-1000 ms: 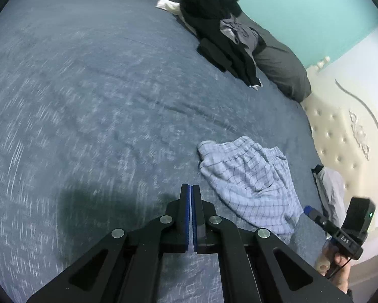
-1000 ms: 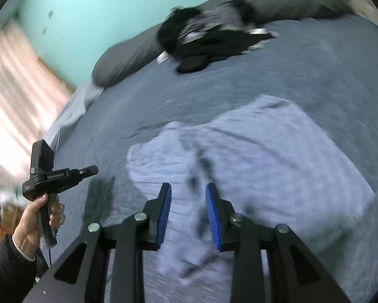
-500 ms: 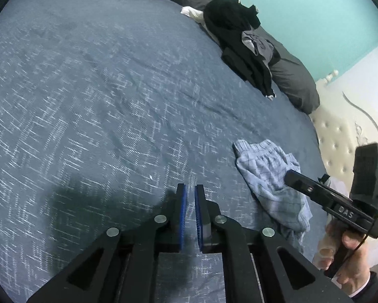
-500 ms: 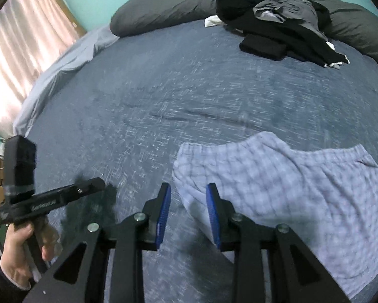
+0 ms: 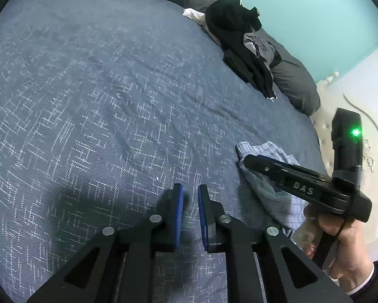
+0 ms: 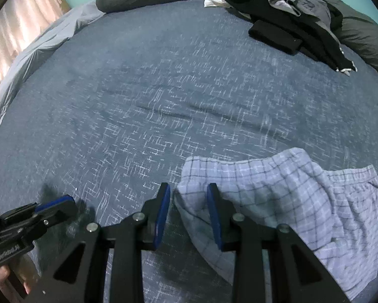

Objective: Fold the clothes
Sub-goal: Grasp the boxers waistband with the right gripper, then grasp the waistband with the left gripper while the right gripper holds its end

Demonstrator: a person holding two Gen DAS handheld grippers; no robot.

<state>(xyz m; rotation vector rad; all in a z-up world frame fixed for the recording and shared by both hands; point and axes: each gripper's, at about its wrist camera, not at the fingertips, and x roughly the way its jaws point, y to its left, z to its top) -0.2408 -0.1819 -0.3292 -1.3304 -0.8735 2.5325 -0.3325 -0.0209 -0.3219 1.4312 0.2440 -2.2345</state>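
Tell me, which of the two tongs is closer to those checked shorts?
The right tongs: a corner of the checked shorts lies between their open jaws. The left tongs, opening on nothing, hover over bare blanket beside the shorts.

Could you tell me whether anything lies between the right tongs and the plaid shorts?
Nothing visible does: the right tongs stand open directly over the near corner of the plaid shorts, with only bare bedspread around.
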